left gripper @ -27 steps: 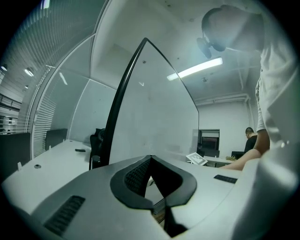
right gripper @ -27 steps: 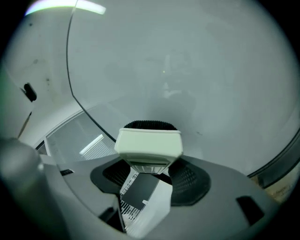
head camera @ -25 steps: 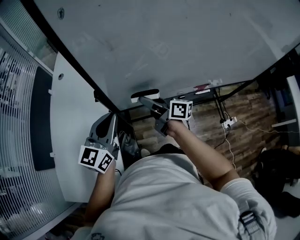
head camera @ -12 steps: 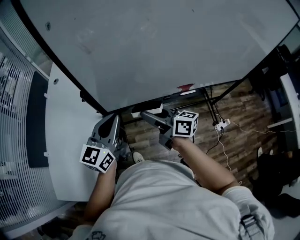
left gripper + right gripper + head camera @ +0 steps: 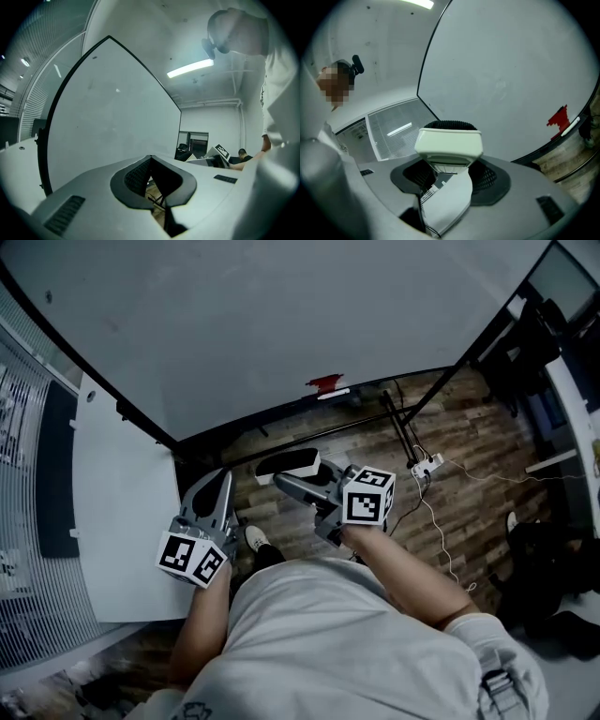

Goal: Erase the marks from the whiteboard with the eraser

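The whiteboard fills the top of the head view in a black frame; its surface shows only faint smudges. A red patch sits at its lower edge, also seen in the right gripper view, with a white marker beside it. My right gripper is shut on the eraser, a white block with black felt, held below the board's edge over the floor. My left gripper hangs lower left, its jaws meeting at the tips with nothing between.
A white panel and window blinds stand at the left. The board's black stand legs cross the wooden floor, where a power strip with cables lies. A dark bag sits at the right. My shoe shows below.
The board has slid upward in the head view. The right gripper with the eraser has dropped from the board's lower edge to below it. The left gripper has barely moved.
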`<state>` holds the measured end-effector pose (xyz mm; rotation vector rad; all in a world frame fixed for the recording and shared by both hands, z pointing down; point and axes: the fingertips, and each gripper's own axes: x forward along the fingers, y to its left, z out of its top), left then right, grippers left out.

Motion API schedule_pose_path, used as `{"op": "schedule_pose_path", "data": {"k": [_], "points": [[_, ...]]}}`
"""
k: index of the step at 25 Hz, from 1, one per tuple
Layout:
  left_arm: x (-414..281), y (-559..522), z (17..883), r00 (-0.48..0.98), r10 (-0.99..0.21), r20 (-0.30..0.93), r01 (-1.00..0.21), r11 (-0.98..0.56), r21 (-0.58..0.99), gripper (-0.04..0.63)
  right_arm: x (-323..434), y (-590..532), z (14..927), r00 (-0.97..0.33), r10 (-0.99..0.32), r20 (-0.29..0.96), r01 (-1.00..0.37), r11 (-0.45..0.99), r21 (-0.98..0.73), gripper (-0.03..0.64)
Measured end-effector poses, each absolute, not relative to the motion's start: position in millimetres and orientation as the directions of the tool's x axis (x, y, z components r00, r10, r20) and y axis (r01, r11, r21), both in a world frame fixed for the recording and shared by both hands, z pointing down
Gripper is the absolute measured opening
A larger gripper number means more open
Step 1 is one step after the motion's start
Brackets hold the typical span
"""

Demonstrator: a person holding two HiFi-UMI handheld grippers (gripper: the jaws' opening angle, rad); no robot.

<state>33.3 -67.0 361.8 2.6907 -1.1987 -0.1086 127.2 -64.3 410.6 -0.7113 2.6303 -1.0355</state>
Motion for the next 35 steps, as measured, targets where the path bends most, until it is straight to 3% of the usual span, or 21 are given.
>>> {"op": "schedule_pose_path", "data": {"k": [16,35], "points": [[76,49,357,0.667,-0.745,0.016,-0.735,-0.653,0.184,0.008,165,67,382,-0.873,-0.482,-0.074,-0.378,0.765,-0.522,0.241],[-26,111,354,0.706,-0.707,0.029,-0.700,-0.692,0.177,0.008,52,128,375,-0.813,-0.578,-0.068,-0.509,0.764,-0.397,0.241]]}}
